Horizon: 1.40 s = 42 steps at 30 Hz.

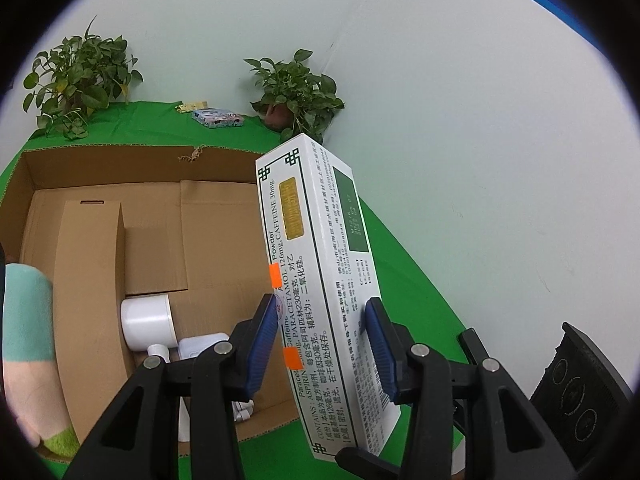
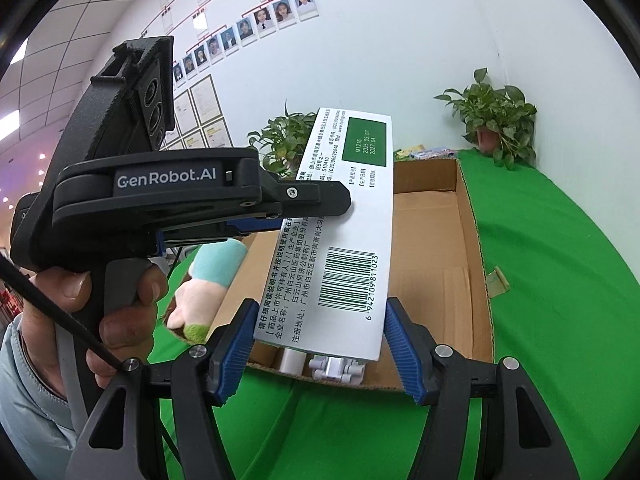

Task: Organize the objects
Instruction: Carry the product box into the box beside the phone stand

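A long white medicine box with green trim is held above the right edge of an open cardboard box. My left gripper is shut on the medicine box, one blue pad on each side. In the right wrist view the same medicine box shows its barcode face, with the left gripper clamped on its middle. My right gripper stands open around the near end of the medicine box; its pads are apart from it.
The cardboard box holds a white roll, white plastic parts and a pastel plush toy. It sits on a green cloth. Two potted plants and small packets stand at the back by the wall.
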{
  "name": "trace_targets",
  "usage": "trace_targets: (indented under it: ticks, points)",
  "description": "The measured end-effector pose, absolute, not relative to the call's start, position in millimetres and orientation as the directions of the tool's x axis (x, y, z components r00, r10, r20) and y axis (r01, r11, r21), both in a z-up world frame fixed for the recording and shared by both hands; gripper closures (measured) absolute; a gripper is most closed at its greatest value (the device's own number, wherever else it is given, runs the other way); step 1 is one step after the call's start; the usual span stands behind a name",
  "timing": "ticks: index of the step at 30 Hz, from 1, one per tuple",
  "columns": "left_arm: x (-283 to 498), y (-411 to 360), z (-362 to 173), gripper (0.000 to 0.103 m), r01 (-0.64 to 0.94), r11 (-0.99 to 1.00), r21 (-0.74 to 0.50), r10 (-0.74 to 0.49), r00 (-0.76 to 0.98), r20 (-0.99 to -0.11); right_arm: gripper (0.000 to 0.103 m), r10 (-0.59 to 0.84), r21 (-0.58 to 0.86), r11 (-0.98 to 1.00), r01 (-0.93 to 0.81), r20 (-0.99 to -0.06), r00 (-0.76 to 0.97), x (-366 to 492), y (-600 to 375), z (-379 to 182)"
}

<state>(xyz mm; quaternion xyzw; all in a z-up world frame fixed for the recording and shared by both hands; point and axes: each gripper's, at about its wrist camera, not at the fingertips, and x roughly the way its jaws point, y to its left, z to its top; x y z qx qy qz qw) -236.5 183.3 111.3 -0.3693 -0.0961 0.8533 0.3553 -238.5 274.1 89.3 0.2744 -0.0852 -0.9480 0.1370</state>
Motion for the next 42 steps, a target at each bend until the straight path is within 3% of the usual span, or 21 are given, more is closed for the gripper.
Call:
trace_targets:
  ticks: [20,31,42]
  points:
    - [-292.7,199.3,73.0,0.06,-0.487,-0.736,-0.471,0.67,-0.425,-0.608,0.042,-0.306,0.251,-0.949,0.191,-0.582,-0.753,-311.8,292.2,59.9]
    - [-317.6,226.5,10.4,0.06,-0.44,-0.774,-0.455,0.613,-0.344,-0.711,0.043,-0.337,0.322,-0.935,0.15,-0.671,-0.661,-348.9,318.9,-3.4]
    - [-328.3,232.4,-32.2,0.059,-0.395,-0.779,-0.487,0.607,-0.284,-0.742,0.043,-0.305,0.286,-0.95,0.129,-0.745,-0.593,-363.1,323.7,-48.5]
